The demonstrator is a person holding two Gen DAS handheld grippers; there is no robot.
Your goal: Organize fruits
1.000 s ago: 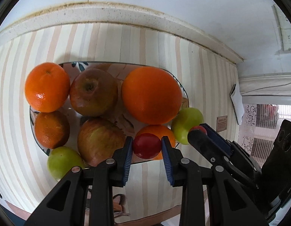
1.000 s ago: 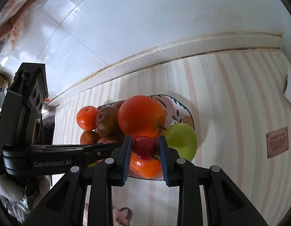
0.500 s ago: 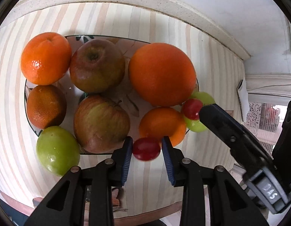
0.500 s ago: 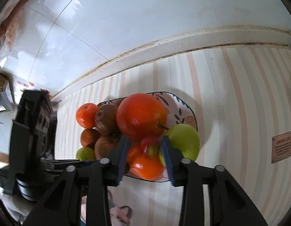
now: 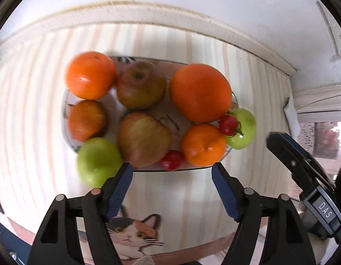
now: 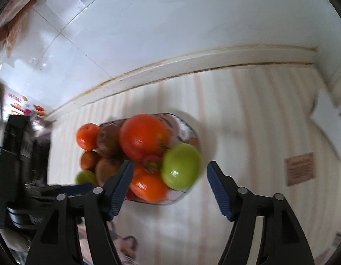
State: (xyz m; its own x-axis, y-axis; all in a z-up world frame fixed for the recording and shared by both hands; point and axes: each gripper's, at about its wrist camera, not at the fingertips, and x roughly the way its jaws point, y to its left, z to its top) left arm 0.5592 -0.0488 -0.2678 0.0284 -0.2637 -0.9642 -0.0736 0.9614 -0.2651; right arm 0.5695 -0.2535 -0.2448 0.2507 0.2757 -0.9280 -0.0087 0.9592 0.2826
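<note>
I find the left gripper (image 5: 171, 177) spread wide with nothing between its jaws, poised at the near rim of the plate (image 5: 152, 170) on the striped counter (image 5: 33, 114). One small red fruit (image 5: 172, 159) lies at that near rim, between an apple (image 5: 143, 139) and a small orange (image 5: 202, 144). A second red fruit (image 5: 228, 124) sits wedged between the large orange (image 5: 200, 92) and a green fruit (image 5: 243, 128) at the right edge. The right gripper (image 6: 169, 180) is likewise wide apart and holds nothing. In its view motion blur smears the pile; its near finger (image 6: 119, 185) covers part of the fruit, and the plate's near rim is hard to make out.
</note>
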